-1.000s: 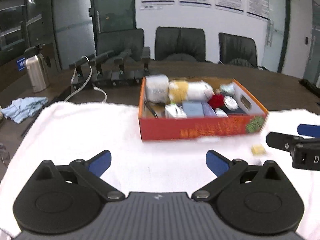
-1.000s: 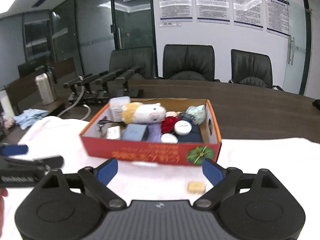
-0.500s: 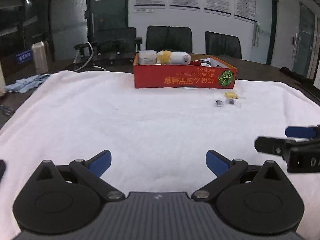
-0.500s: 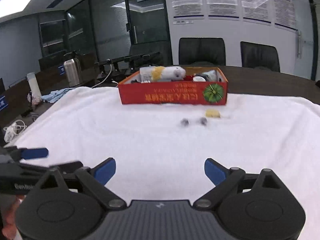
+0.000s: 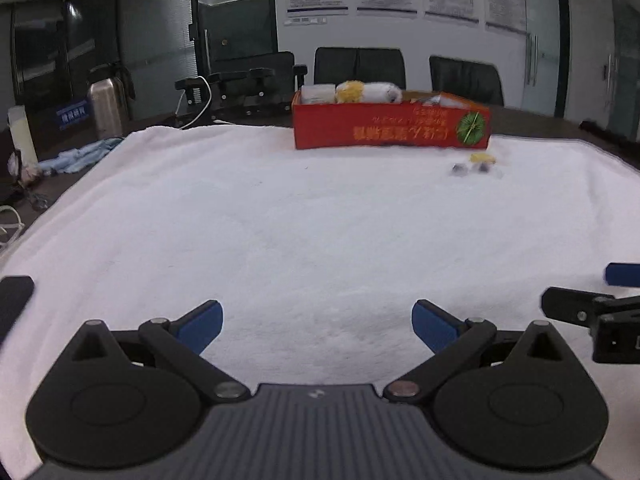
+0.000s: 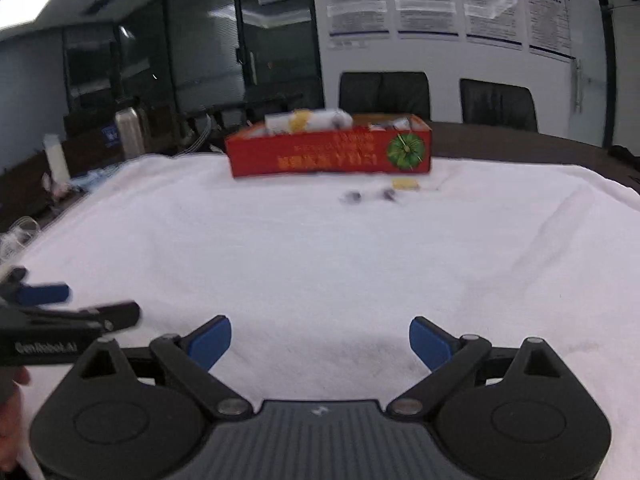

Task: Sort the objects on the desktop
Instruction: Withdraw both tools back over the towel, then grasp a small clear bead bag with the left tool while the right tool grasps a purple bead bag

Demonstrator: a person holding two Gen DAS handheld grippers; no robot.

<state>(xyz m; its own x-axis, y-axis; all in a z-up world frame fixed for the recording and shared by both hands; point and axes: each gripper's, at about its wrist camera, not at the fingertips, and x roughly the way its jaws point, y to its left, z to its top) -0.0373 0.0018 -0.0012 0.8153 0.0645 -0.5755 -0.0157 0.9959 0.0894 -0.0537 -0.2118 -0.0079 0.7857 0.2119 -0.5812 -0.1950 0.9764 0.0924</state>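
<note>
While both the left gripper (image 5: 316, 322) and right gripper (image 6: 320, 340) hover spread and empty over the white towel (image 5: 280, 220), the red box (image 5: 390, 126) sits far back, with small, seemingly wrapped items (image 5: 476, 164) blurred just before it.

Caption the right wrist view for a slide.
Open right gripper low over a white towel, facing a filled red box with three small items lying before it.
</note>
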